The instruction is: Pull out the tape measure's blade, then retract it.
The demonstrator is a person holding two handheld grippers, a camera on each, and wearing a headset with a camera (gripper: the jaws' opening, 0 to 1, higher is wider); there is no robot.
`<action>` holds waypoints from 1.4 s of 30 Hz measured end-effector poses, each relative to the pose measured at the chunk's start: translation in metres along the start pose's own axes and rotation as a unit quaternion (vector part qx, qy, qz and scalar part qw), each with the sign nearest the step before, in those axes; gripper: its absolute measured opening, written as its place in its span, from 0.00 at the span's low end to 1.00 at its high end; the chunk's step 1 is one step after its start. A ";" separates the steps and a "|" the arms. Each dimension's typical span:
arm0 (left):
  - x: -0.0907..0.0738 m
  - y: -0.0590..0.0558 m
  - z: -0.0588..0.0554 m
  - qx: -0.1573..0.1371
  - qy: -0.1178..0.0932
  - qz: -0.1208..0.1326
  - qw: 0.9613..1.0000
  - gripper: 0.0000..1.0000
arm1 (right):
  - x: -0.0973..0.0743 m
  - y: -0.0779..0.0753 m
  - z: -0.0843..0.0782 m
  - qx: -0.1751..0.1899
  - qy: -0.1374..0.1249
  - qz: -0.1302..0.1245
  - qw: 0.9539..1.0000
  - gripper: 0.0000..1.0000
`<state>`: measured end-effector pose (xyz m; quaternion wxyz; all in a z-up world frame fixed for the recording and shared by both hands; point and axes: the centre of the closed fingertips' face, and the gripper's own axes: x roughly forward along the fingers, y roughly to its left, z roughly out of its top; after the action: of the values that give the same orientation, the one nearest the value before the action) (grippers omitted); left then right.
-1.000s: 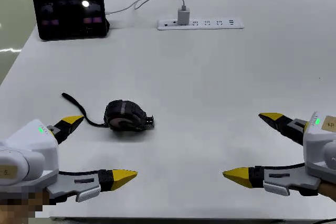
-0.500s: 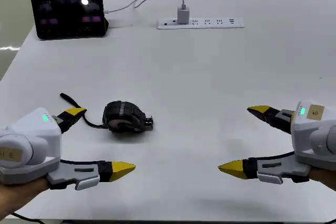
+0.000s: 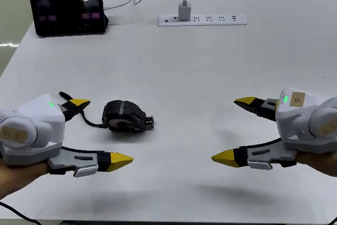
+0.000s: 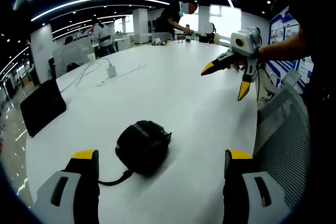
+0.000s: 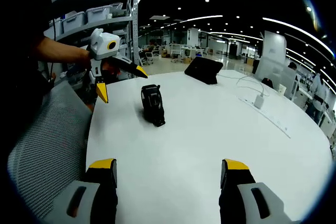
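White workbench (image 3: 210,77), we see the tape measure (image 3: 125,116) lying just beside the left gripper (image 3: 101,130), right gripper (image 3: 230,128) well apart, both wide open and empty, gripper views add an office hall (image 5: 210,30), blade tip (image 3: 151,123) hard to make out.

One tape measure (image 3: 125,116) on one table (image 3: 210,77). Two grippers flank the tape measure: left gripper (image 3: 105,130), right gripper (image 3: 228,129). Beyond the tape measure: one tablet (image 3: 66,9), one power strip (image 3: 202,20), one charger (image 3: 184,11), one cable (image 3: 121,6).
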<state>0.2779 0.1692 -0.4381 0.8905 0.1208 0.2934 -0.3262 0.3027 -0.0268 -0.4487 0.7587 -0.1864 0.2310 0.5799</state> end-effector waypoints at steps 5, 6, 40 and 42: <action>0.004 0.003 0.000 0.007 0.006 -0.007 1.000 0.94 | 0.010 0.000 0.004 -0.018 0.003 0.015 1.000 0.76; 0.004 0.004 -0.001 0.009 0.009 -0.009 1.000 0.93 | 0.012 0.000 0.005 -0.023 0.004 0.019 1.000 0.75; 0.031 0.024 -0.004 0.078 0.062 -0.050 0.994 0.61 | 0.086 0.002 0.030 -0.124 0.026 0.104 0.986 0.46; 0.032 0.024 -0.005 0.085 0.069 -0.054 0.993 0.60 | 0.090 0.002 0.031 -0.128 0.027 0.108 0.986 0.45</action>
<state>0.3111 0.1733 -0.4613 0.8360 0.2022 0.3310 -0.3881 0.3243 0.0620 -0.4740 0.6550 -0.2710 0.1940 0.6781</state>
